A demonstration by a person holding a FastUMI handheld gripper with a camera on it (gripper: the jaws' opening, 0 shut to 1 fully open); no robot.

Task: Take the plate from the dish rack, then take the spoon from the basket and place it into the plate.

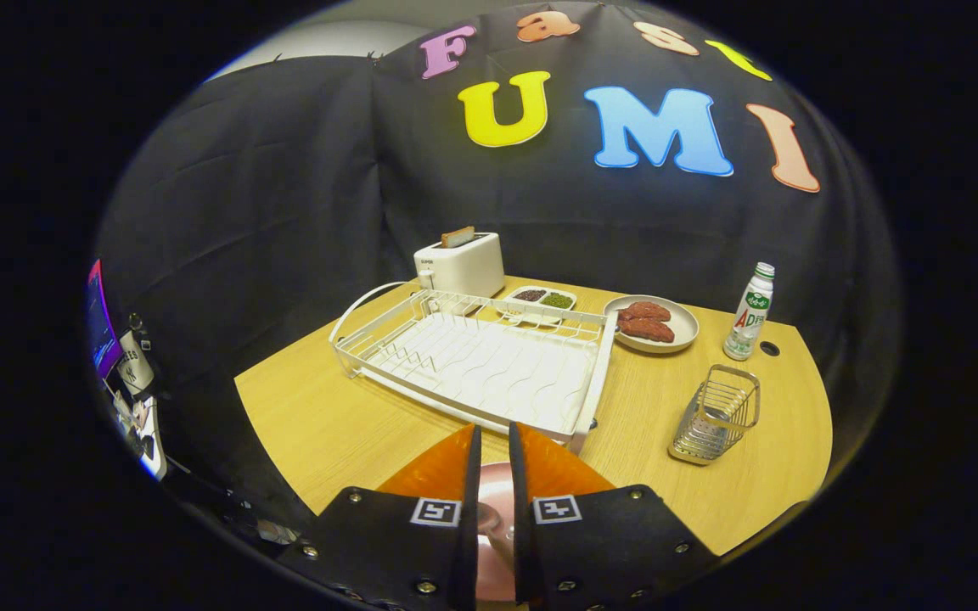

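Note:
An orange plate (425,477) lies flat on the wooden table, right under my fingers and just in front of the white dish rack (463,361), whose slots hold nothing. My gripper (493,434) hangs over the plate's middle with its fingers drawn close together. A shiny pinkish spoon (494,502) shows in the narrow gap between them, and both fingers appear to press on it. The fingers hide its ends and most of the plate. The wire basket (716,416) stands to the right of the rack, beyond my fingers, with nothing visible inside.
Behind the rack are a white toaster (460,265) with a slice of bread in it, a small two-part dish of beans (542,299), a grey plate of meat (652,323) and a plastic bottle (750,312). The table edge (272,441) runs to my left.

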